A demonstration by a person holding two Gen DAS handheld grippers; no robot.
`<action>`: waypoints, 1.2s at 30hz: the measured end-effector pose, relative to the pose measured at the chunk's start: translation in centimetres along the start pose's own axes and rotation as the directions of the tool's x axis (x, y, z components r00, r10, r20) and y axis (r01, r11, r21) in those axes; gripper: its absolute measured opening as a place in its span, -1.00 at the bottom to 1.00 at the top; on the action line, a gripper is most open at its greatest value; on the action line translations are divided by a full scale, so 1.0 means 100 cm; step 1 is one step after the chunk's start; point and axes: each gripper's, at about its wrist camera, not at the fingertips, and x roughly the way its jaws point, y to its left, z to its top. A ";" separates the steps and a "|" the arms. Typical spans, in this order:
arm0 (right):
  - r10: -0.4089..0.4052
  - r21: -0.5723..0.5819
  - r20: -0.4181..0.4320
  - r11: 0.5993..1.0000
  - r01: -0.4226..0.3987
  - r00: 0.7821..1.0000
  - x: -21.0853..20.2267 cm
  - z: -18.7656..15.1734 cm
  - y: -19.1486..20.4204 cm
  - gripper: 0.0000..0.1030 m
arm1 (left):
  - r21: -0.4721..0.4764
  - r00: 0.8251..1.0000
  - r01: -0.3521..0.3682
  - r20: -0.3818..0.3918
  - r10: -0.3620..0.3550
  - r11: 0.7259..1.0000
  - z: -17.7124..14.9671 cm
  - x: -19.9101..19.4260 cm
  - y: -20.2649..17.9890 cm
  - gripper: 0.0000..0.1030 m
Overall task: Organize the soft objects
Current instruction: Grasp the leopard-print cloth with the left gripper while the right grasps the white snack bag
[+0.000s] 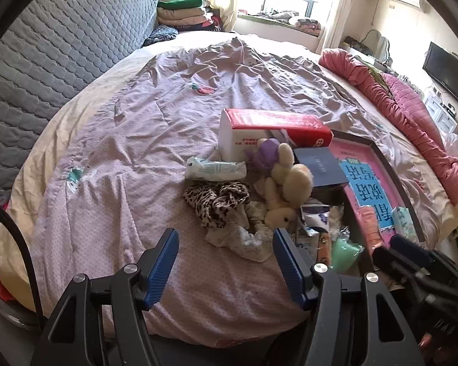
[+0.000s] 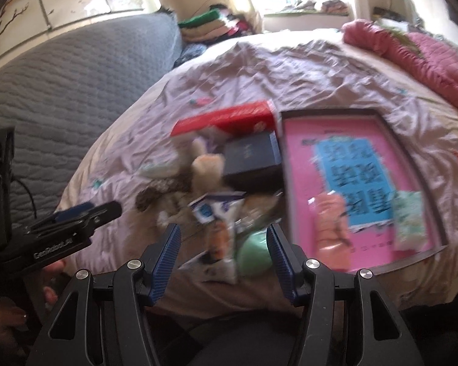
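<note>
While both hover low over bed, left gripper (image 1: 226,262) gapes above white cloth (image 1: 244,241); right gripper (image 2: 223,253) gapes around green sponge (image 2: 255,257).

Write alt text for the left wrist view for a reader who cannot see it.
The open left tool hovers empty over a pink bedspread, facing a pile of soft things: a leopard-print cloth, a cream plush toy and a red-and-white tissue pack. A pink-lined tray lies right of the pile.

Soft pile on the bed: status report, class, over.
Left hand-held gripper open, empty. Right hand-held gripper open, empty. Soft pile unsorted beside tray. Tissue box behind pile.
</note>
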 end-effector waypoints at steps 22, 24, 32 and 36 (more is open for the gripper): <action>-0.042 -0.039 -0.140 0.999 0.037 0.989 0.081 -0.009 0.027 0.13 | -0.110 0.996 0.085 -0.022 -0.088 0.990 0.005 0.037 0.040 0.23; -0.045 -0.037 -0.138 0.999 0.040 0.989 0.083 -0.008 0.026 0.13 | -0.119 0.995 0.094 -0.027 -0.098 0.988 0.005 0.042 0.042 0.23; -0.085 -0.054 -0.159 0.995 0.078 0.984 0.095 -0.006 0.024 0.12 | -0.108 0.991 0.119 -0.042 -0.124 0.987 0.006 0.054 0.036 0.23; -0.088 -0.055 -0.166 0.995 0.080 0.982 0.101 -0.007 0.023 0.12 | -0.106 0.989 0.137 -0.039 -0.142 0.985 0.008 0.059 0.034 0.23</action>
